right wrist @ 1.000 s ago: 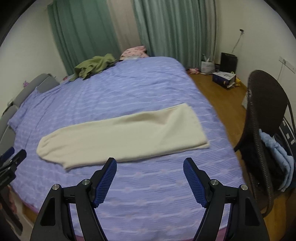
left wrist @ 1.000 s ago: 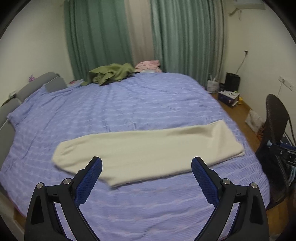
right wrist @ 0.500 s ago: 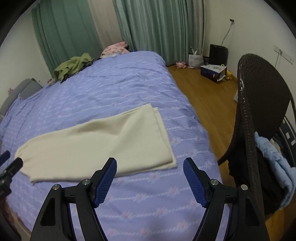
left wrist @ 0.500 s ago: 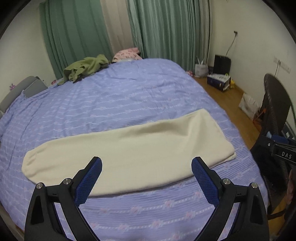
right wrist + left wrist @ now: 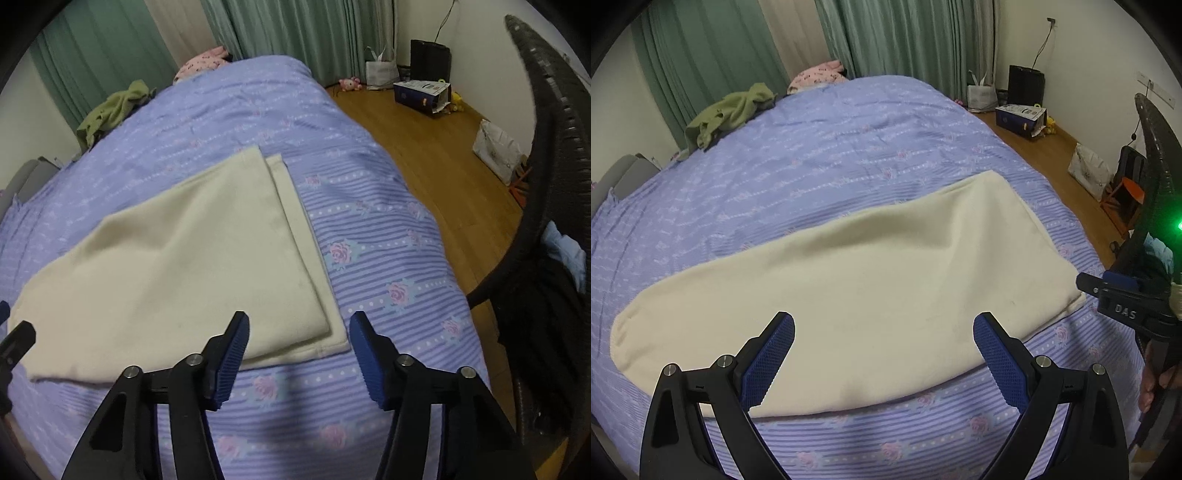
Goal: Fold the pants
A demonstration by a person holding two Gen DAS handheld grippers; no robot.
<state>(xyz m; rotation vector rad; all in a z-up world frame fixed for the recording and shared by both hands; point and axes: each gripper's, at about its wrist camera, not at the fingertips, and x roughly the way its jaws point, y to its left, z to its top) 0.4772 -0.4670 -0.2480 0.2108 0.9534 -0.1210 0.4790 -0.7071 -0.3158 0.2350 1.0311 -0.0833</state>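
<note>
Cream pants [image 5: 849, 280] lie folded lengthwise in a long strip across the lilac bed [image 5: 831, 155]. My left gripper [image 5: 884, 332] hangs open over the strip's near edge, nothing between its blue pads. My right gripper [image 5: 299, 332] is over the near right corner of the pants [image 5: 184, 266], where two layers show stepped edges. Its jaws are closing, the corner lies below the gap, and the pads do not press on it. The right gripper's body [image 5: 1126, 310] shows at the right edge of the left wrist view, a hand below it.
A green garment [image 5: 731, 110] and a pink one [image 5: 820, 75] lie at the bed's far end before green curtains. A dark wicker chair [image 5: 546, 155] with clothes stands close on the right. A box [image 5: 424, 94] and bags sit on the wooden floor.
Both grippers have come down and closer to the pants, the right one shifting toward the pants' right end. The right jaws have narrowed; the left jaws kept their width.
</note>
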